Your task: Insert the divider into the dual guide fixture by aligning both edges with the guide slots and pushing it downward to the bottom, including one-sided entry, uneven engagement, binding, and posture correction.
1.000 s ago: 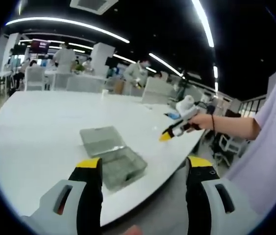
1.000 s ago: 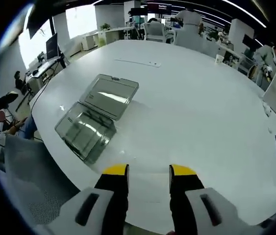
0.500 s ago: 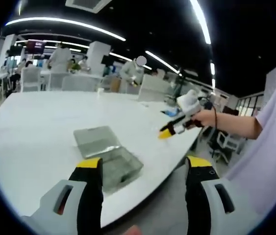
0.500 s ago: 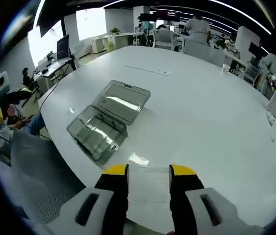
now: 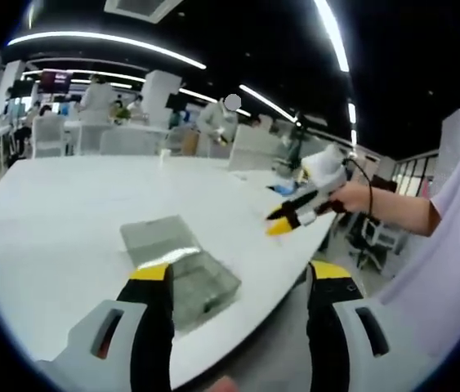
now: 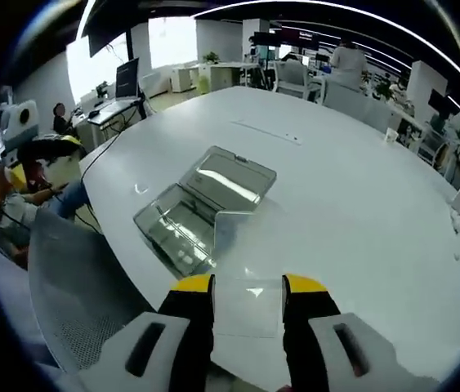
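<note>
A big white round table [image 6: 352, 188] is seen in a large office room. A clear plastic box with its lid flipped open [image 6: 205, 208] lies on it, near the table's near-left edge in the right gripper view. This box seems to be the fixture with the guide slots, though the slots are too small to be made out. In the left gripper view the same clear box [image 5: 182, 265] is seen just past the jaws.

A thin clear plastic sheet [image 6: 244, 261], likely the divider, is held up in front of the right gripper [image 6: 247, 294]. Its jaws are close together with the sheet between them, so the sheet seems to be pinched. The sheet hangs above the table, near the box but not yet inside it.

The left gripper [image 5: 238, 282] is held wide apart, and nothing is seen between its jaws. The right gripper [image 5: 299, 214] is also seen from the side in the left gripper view, held in a person's hand [image 5: 352, 196] over the far right part of the table.

The task looks to be only at its start. The divider has been picked up, but it has not been lined up with the slots or pushed down. All of that is left to be done.
</note>
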Tool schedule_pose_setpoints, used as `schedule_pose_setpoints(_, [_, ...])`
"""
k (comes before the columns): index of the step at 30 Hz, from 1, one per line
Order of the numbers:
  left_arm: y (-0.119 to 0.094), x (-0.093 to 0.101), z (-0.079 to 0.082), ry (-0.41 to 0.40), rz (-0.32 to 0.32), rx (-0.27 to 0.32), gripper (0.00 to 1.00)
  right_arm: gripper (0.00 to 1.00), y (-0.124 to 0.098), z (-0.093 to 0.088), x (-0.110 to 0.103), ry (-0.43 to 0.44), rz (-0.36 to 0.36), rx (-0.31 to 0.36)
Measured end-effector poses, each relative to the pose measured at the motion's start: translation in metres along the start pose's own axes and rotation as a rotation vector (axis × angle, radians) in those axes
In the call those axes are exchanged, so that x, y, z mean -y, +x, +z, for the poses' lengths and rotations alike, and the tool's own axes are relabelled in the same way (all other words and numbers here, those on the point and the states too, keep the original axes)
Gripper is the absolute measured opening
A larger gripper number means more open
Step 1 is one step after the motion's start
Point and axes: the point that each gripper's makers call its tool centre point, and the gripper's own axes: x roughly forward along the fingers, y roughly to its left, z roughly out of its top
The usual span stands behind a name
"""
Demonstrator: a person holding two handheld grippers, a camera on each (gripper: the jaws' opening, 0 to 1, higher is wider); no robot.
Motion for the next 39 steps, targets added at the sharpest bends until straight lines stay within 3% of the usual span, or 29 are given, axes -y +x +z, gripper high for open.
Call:
schedule_pose_setpoints(9, [0.007, -0.002, 0.004, 0.003, -0.012, -0.003, 0.63, 0.28, -0.004, 0.024, -0.024, -0.061, 0.037, 0.042])
schedule_pose_setpoints(24, [0.011, -0.007, 0.01, 0.0, -0.019, 0.005, 0.59, 0.28, -0.019, 0.047, -0.066, -0.217, 0.098, 0.082])
schedule_pose_setpoints(33, [0.03, 0.001, 0.025, 0.005, -0.07, 0.031, 0.53, 0.28, -0.025, 0.054, -0.082, -0.318, 0.11, 0.088])
schedule_pose_setpoints(39, [0.045, 0.008, 0.024, 0.018, -0.109, 0.011, 0.48, 0.28, -0.03, 0.063, -0.089, -0.397, 0.085, 0.092])
